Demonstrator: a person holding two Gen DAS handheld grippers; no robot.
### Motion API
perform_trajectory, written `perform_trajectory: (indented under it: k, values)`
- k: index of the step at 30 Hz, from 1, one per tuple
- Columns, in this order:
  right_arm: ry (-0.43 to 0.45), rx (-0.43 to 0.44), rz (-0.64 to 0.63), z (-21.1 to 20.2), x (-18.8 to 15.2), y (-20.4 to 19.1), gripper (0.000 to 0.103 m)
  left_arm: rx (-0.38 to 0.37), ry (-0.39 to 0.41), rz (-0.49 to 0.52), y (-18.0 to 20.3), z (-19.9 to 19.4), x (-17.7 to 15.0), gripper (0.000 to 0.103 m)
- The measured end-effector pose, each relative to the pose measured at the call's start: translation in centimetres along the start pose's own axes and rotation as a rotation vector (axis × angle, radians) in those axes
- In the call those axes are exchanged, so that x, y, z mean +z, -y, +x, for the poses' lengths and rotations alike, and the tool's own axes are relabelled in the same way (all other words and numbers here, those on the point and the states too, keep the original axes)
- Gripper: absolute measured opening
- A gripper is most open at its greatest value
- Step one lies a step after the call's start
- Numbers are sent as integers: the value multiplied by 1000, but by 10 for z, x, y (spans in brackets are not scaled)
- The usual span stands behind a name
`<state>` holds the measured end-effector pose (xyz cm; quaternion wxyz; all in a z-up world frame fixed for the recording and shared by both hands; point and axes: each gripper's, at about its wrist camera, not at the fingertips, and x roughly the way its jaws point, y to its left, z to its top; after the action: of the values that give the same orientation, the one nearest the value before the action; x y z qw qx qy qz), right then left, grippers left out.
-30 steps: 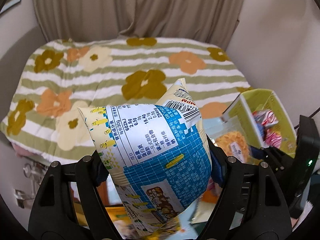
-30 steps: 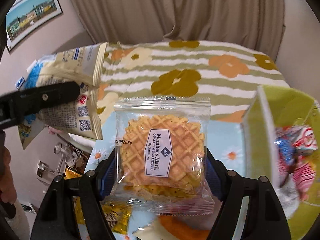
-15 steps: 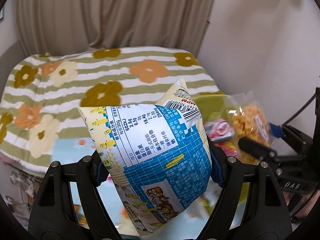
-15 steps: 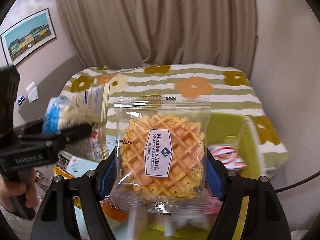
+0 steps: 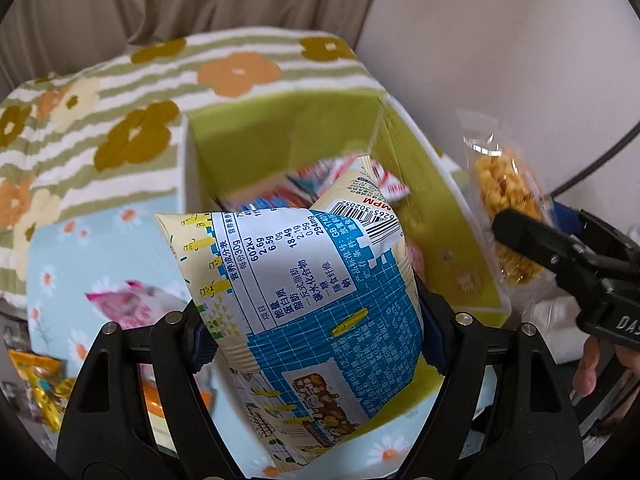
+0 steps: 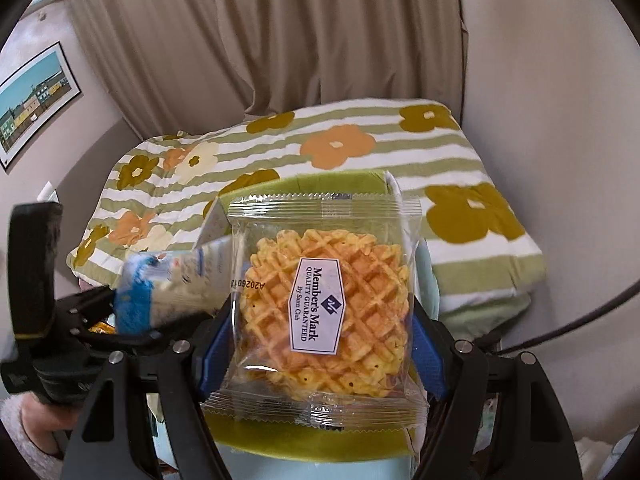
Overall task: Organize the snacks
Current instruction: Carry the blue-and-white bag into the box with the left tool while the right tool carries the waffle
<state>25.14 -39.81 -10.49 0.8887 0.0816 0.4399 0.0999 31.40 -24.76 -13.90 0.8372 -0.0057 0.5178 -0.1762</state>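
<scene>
My left gripper [image 5: 316,332] clamps a puffed blue-and-cream snack bag [image 5: 296,312] by its sides, nutrition panel and barcode facing the camera, and holds it in the air in front of and above the open green box [image 5: 420,136]; the bag's upper corner overlaps the box's interior in the left wrist view. Inside that box lie several red, white and blue wrappers [image 5: 320,184], blurred and hard to tell apart. My right gripper [image 6: 324,332] is closed on a clear packet holding a round waffle cookie [image 6: 326,312] with a white "Member's Mark" label, pinched from both sides between its blue pads [image 6: 426,344]; in the right wrist view the packet hangs in front of the green box [image 6: 344,182], whose near edge shows below it. From the left wrist camera the same waffle packet [image 5: 508,208] shows edge-on at the right, just beside the box's right wall, held in the right gripper [image 5: 532,236], with my fingers [image 5: 588,372] visible on its handle. From the right wrist camera the blue-and-cream bag [image 6: 172,284] appears at the left, close beside the waffle packet, held in the left gripper [image 6: 132,312]. The box stands on a light blue cloth with daisies [image 5: 100,248], on which a pink-and-white packet [image 5: 128,304] and a yellow wrapped snack [image 5: 36,376] lie to the left, apart from the box. Behind the box spreads a green-striped floral blanket [image 6: 460,160], with beige curtains [image 6: 280,40] at the back and a framed picture [image 6: 32,104] on the wall.
</scene>
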Motion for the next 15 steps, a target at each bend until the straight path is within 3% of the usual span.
perform_trajectory:
  k: [6,11,15]
  values:
    - [-22,21,29,4,-18,6,72,4,-37,14,9,12,-18,79]
    - [-35,40,53,10,-27,7,72,0,-65,-4,4,12,-22,94]
    - [-40,46,48,12,-29,3,72,55,-36,38,2,2,-24,101]
